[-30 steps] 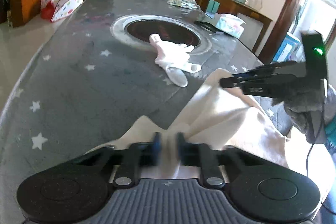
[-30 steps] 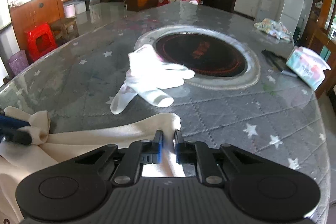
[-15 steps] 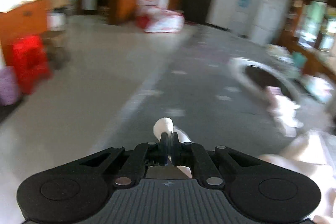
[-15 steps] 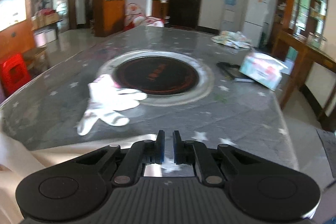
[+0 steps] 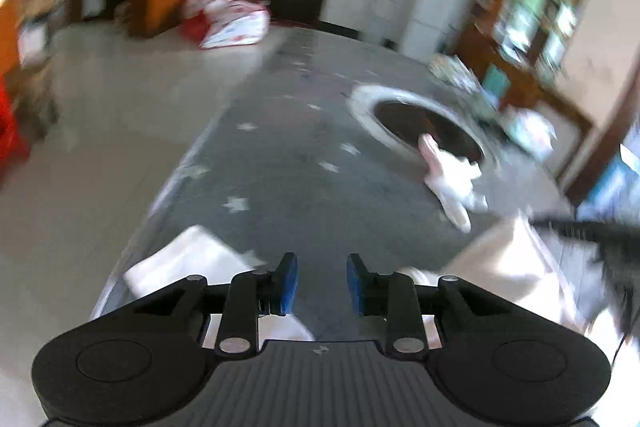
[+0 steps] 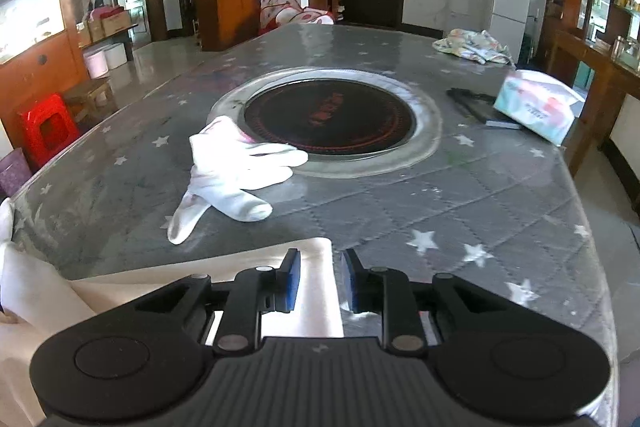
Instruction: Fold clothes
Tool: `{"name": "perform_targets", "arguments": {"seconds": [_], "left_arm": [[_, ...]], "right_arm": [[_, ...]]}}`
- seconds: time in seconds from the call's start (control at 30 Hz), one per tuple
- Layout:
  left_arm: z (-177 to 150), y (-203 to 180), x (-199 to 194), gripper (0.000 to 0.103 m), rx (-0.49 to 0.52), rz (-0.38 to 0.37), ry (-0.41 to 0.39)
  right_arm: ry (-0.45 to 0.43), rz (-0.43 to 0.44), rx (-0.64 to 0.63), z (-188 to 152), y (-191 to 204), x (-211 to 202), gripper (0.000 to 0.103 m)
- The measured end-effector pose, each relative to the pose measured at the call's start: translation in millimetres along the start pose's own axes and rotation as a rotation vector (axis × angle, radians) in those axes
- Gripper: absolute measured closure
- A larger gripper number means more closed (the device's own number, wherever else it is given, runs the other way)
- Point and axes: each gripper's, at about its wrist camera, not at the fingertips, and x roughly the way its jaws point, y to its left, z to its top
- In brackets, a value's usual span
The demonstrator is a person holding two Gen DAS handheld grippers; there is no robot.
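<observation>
A long grey star-print table (image 6: 472,195) is seen filling both views, with a round dark inset hob (image 6: 330,117) ringed in silver set in its middle. A cream garment (image 6: 120,287) is spread along the near edge of the table; in the right wrist view it lies flat under the right gripper (image 6: 319,281), its corner reaching just past the blue pads (image 6: 293,281). In the left wrist view, which is motion-blurred, the cream garment (image 5: 188,259) is seen at the table's near left corner and again at the lower right. A white sock pile (image 6: 236,171) is laid on the table, touching the hob's silver rim, well apart from the garment. A tissue pack (image 6: 536,107) and a patterned cloth (image 6: 474,45) are placed toward the far right of the table. The right gripper's jaws are held apart with cloth below them, nothing pinched. The left gripper (image 5: 322,285) is also spread wide, bare table shown between its pads (image 5: 289,285). The right gripper's dark fingers are seen blurred at the right edge of the left view.
</observation>
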Motion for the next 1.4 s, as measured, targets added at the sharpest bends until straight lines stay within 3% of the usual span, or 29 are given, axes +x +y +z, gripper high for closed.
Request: {"name": "perform_targets", "arguments": {"seconds": [0.13, 0.43, 0.53, 0.6, 0.63, 0.67, 0.87, 1.03, 1.17, 1.23, 1.33, 1.4], "left_arm": [[-3.8, -18.8, 28.6, 0.076, 0.083, -0.062, 0.086], [-11.8, -27.9, 52.3, 0.074, 0.124, -0.194, 0.151], [-9.6, -31.8, 58.7, 0.078, 0.151, -0.211, 0.160], [-6.4, -37.5, 59.4, 0.088, 0.199, -0.219, 0.146], [-4.8, -41.0, 60.0, 0.093, 0.233, -0.214, 0.134], [-2.9, -45.6, 60.3, 0.095, 0.278, -0.195, 0.114], [-3.7, -84.0, 38.6, 0.097, 0.701, 0.010, -0.153], [-14.7, -97.2, 30.9, 0.096, 0.907, 0.162, -0.377], [-30.7, -101.8, 44.6, 0.092, 1.091, 0.276, -0.442], [-29.8, -98.3, 49.6, 0.092, 1.082, 0.244, -0.395], [-15.9, -84.9, 48.0, 0.091, 0.948, 0.159, -0.317], [-4.4, -72.9, 45.7, 0.086, 0.858, 0.119, -0.271]], "right_arm": [[0.015, 0.017, -0.007, 2.2, 6.7, 9.9, 0.080], [0.045, 0.042, -0.015, -0.7, 6.9, 20.3, 0.078], [0.048, 0.044, -0.021, -2.2, 8.0, 23.7, 0.078], [0.032, 0.039, -0.023, -1.1, 7.4, 19.7, 0.080], [0.024, 0.036, -0.024, -0.6, 7.1, 17.8, 0.087], [0.016, 0.034, -0.025, -0.1, 6.8, 15.8, 0.099], [-0.032, 0.019, -0.031, 3.0, 4.9, 3.9, 0.102], [-0.080, -0.070, -0.027, 8.0, 0.9, -8.2, 0.102], [-0.037, -0.003, 0.015, 12.0, -7.3, -1.6, 0.098], [-0.024, 0.044, 0.013, 12.2, -5.8, 3.8, 0.097], [-0.021, 0.057, 0.008, 12.6, -0.5, 9.9, 0.089], [-0.019, 0.066, 0.005, 12.9, 3.1, 13.9, 0.082]]}}
